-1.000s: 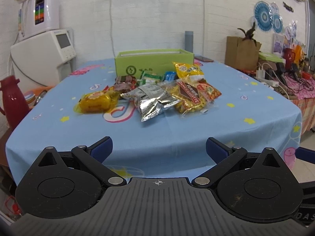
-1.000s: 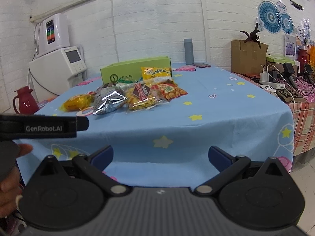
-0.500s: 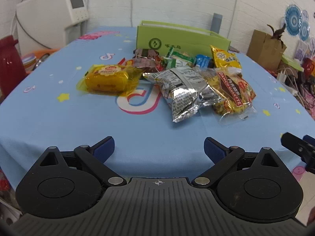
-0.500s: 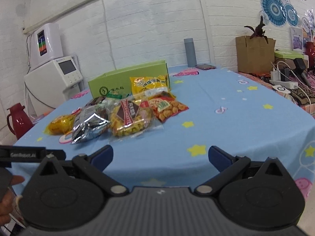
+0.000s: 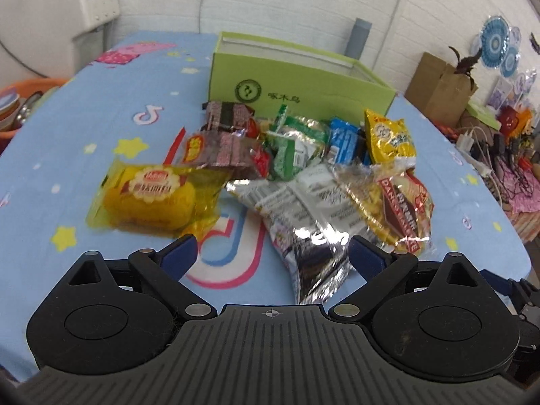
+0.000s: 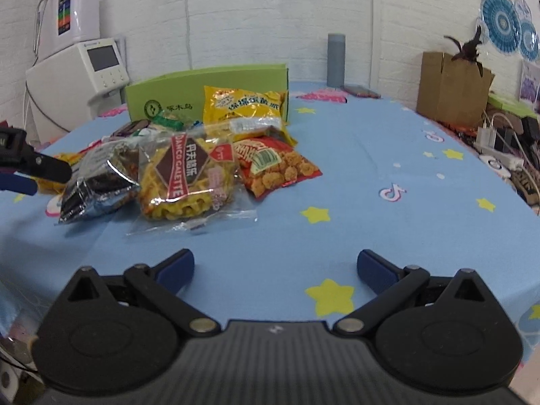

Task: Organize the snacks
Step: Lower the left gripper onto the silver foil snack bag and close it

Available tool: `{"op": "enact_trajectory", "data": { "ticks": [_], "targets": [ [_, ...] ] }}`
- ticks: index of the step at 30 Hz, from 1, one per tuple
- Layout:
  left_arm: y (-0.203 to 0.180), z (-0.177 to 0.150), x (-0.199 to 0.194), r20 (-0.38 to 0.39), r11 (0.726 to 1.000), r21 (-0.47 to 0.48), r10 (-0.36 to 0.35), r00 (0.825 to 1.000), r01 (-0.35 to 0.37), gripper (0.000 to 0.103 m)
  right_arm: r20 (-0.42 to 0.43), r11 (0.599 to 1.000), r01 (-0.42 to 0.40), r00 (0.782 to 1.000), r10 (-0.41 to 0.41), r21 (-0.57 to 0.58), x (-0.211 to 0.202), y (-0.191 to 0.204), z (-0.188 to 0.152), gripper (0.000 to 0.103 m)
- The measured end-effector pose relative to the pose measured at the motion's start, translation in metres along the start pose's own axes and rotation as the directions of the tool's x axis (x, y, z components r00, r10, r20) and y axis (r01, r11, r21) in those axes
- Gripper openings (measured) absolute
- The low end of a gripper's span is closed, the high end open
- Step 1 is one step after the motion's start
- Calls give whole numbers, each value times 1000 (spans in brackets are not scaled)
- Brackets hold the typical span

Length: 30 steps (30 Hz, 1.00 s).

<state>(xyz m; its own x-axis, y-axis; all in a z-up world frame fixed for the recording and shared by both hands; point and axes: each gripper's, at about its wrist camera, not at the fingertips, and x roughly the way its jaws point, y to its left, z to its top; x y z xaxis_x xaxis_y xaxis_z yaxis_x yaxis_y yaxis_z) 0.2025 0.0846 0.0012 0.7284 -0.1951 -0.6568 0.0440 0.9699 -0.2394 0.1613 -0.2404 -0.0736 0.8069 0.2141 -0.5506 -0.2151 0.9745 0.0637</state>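
Green box (image 5: 297, 84): open-topped cardboard carton at the far middle of the bench (image 6: 388, 155), printed logo on its near wall. Only a strip of pale inner wall shows over the rim; its contents cannot be told.

Snack pile, all on the blue star-print cloth just in front of the box, none seen inside it:
- Yellow cake packet (image 5: 152, 199), clear wrapper, far left of the pile, lying flat.
- Silver foil bag (image 5: 303, 216), nearest item, crumpled, its end reaching between the left gripper's fingers without touching them.
- Waffle biscuit packet (image 6: 185, 175), clear wrapper with brown diamond label, overlapping the foil bag's right side.
- Red snack bag (image 6: 273, 168), right edge of the pile, partly under the waffle packet.
- Yellow bag (image 6: 246, 108), leaning against the box's right end.
- Dark brown packets (image 5: 229, 135), green packets (image 5: 290, 145), blue packet (image 5: 344, 138): small items bunched against the box's near wall.

Left gripper (image 5: 270, 256): fingers spread wide, lately narrowing slightly, nothing pressed between them, above the pile's near edge.

Right gripper (image 6: 275, 265): fingers wide apart, holding nothing, over bare cloth to the right of the pile.

Brown cardboard box (image 6: 452, 91): far right, a dark plant showing at its top.
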Motion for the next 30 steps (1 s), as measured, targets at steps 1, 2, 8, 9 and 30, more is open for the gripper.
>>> {"op": "enact_trajectory", "data": {
  "ticks": [1, 2, 8, 9, 30],
  "targets": [
    [0, 14, 2, 13, 999, 21, -29, 999, 29, 87, 16, 997, -78, 997, 78, 20, -7, 2, 7, 103],
    [0, 27, 3, 25, 997, 45, -59, 998, 58, 88, 36, 989, -145, 989, 144, 28, -12, 8, 13, 103],
    [-1, 82, 46, -103, 948, 160, -260, 960, 273, 75, -19, 865, -502, 865, 502, -3, 2, 79, 35, 103],
    [-1, 84, 53, -133, 936, 175, -285, 949, 305, 72, -43, 853, -521, 852, 521, 2, 11, 88, 36, 103],
    [19, 33, 24, -138, 974, 102, -187, 973, 202, 71, -38, 883, -468, 883, 467, -25, 23, 72, 49, 103]
  ]
}}
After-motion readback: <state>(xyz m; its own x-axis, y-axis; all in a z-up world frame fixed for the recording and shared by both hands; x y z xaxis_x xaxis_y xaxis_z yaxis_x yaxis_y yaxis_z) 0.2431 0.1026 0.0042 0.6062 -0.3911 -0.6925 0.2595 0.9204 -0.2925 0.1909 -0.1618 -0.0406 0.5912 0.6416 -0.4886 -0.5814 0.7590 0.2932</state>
